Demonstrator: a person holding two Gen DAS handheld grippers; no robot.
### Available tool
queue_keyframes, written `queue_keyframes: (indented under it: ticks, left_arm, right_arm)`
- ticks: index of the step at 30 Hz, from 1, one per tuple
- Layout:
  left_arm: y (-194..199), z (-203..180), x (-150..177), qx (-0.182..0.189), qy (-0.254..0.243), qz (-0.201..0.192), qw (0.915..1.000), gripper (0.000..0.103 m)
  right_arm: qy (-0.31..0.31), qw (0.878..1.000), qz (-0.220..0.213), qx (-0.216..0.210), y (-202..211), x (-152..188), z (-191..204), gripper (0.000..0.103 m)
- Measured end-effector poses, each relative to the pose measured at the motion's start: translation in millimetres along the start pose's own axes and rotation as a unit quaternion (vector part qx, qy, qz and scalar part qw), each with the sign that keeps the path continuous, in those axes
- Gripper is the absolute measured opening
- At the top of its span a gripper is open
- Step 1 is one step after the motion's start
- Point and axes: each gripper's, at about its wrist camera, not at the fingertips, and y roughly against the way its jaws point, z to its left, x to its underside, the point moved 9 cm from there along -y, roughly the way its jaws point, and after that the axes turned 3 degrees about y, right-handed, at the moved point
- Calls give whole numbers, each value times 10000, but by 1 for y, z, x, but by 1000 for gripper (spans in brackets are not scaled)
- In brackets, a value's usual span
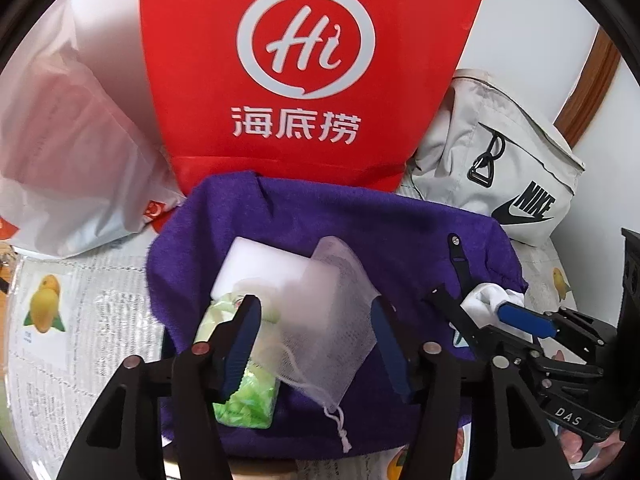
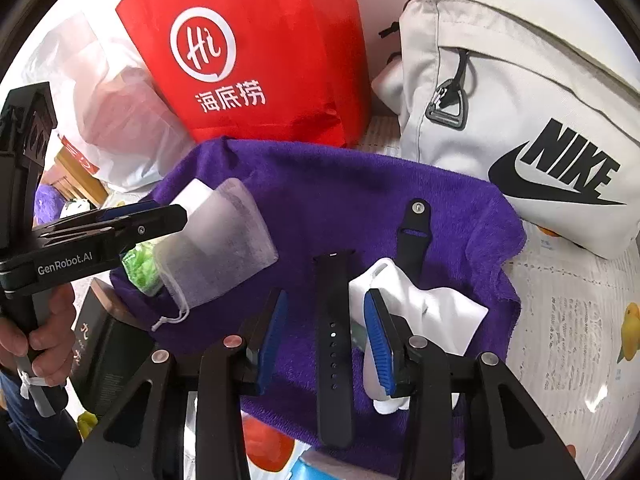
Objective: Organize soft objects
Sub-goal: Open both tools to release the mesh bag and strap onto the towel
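On the printed table covering [image 2: 560, 320], a fuzzy purple towel [image 2: 340, 184] is spread, its nap thick and its edges rumpled. Upon it, toward its left side, a white mesh drawstring pouch [image 1: 320, 320] is seen, thin and translucent, with a knotted cord trailing from its mouth. Beneath and behind the pouch a smooth white rectangular block [image 1: 256, 264] is laid, and beside it a clear packet of crinkly green pieces [image 1: 244, 392].

The left gripper [image 1: 316, 340] is spread wide, its ribbed blue pads [image 1: 240, 344] set on either side of the pouch; the left pad is pressed against the green packet and pouch edge, while the right pad is kept just beside the mesh, so nothing is clamped.

On the right half of the towel, two matte black watch strap pieces [image 2: 334, 344] are laid, one punched with a row of holes, the other fitted with a metal stud. A soft white crumpled sock [image 2: 424, 308] is found next to them. The right gripper [image 2: 326, 344] is parted widely, the holed strap lying between its fingers untouched, its right pad resting against the sock.

Behind the towel, a red non-woven bag [image 1: 312, 72], a frosted plastic bag [image 1: 72, 140] and a pale grey canvas Nike bag [image 2: 520, 120] are stood.
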Motion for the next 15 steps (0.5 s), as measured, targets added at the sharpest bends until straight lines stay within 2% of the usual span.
queue_keyframes:
  ticks: [3, 5, 8, 12, 15]
  left_arm:
    - [11, 2, 0, -33, -28, -122, 9999, 56]
    - [23, 0, 0, 29, -133, -337, 9993, 56]
    - [42, -2, 2, -91, -294, -586, 9978, 56]
    - [58, -2, 9, 17, -216, -507, 9985, 56]
    - [66, 3, 18, -140, -162, -417, 9989, 56]
  right_arm:
    - [15, 10000, -48, 14, 7, -1, 4, 41]
    - [27, 10000, -82, 19, 13, -1, 6, 41]
    - [34, 9999, -152, 31, 23, 1, 10, 41]
    - [-6, 9998, -208, 3, 37, 9, 15, 41]
    - [-51, 9997, -238, 9, 47, 16, 20, 41]
